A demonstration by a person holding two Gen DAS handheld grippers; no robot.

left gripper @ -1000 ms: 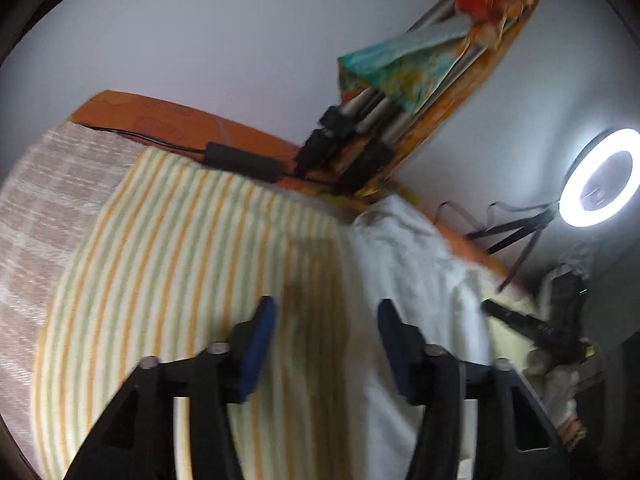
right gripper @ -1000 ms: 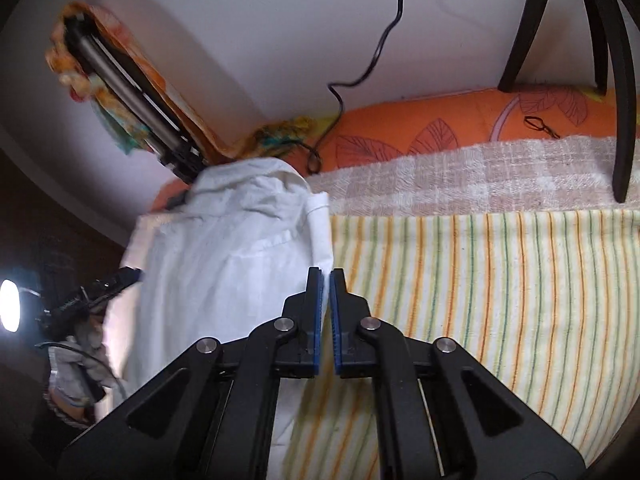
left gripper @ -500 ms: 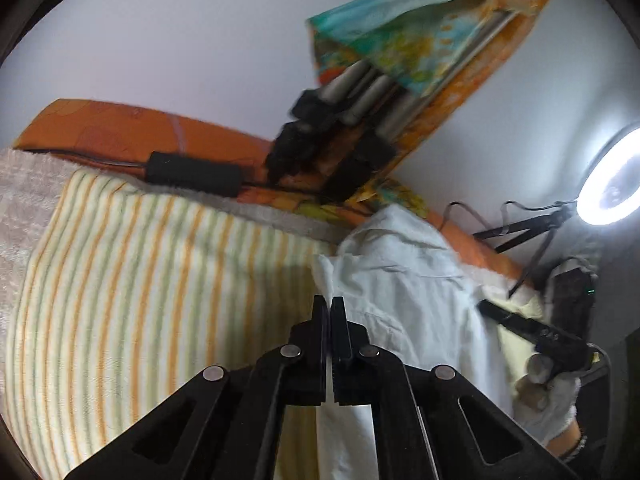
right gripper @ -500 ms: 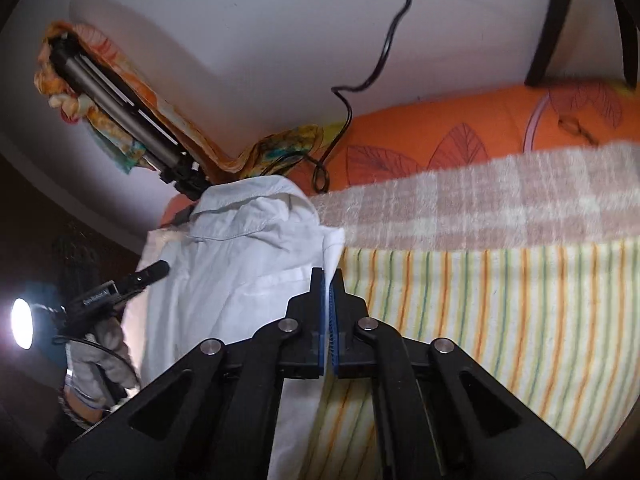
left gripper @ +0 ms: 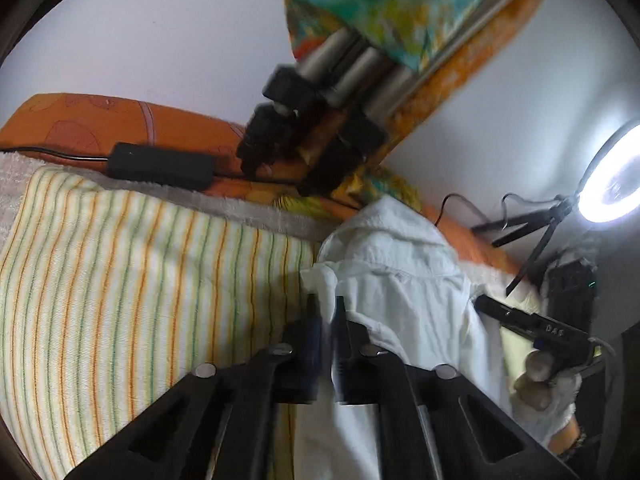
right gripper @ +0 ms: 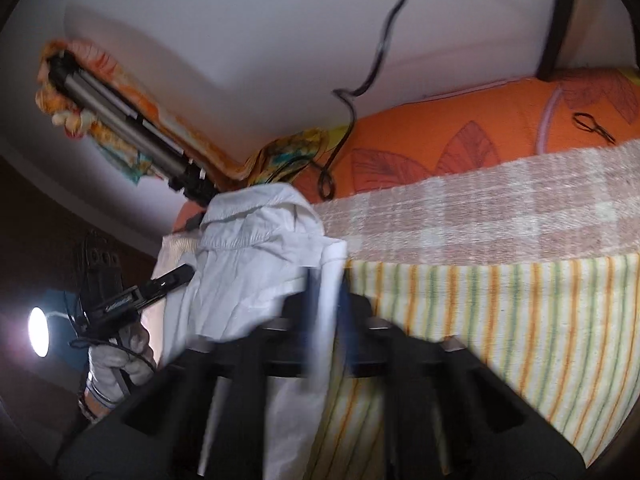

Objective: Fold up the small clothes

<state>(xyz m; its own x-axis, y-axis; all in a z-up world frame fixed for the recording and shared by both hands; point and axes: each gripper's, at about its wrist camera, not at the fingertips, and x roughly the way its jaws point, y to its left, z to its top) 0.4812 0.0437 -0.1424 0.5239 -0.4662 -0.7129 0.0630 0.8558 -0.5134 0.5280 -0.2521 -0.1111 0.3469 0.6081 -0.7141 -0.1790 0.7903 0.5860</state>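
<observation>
Left wrist | white shirt [left gripper: 404, 280] edge pinched between left tongs [left gripper: 325, 312]

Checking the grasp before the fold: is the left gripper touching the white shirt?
Touching. The left wrist view shows the left gripper shut on the white shirt, with the shirt's edge pinched between its pads above the striped cloth.
</observation>
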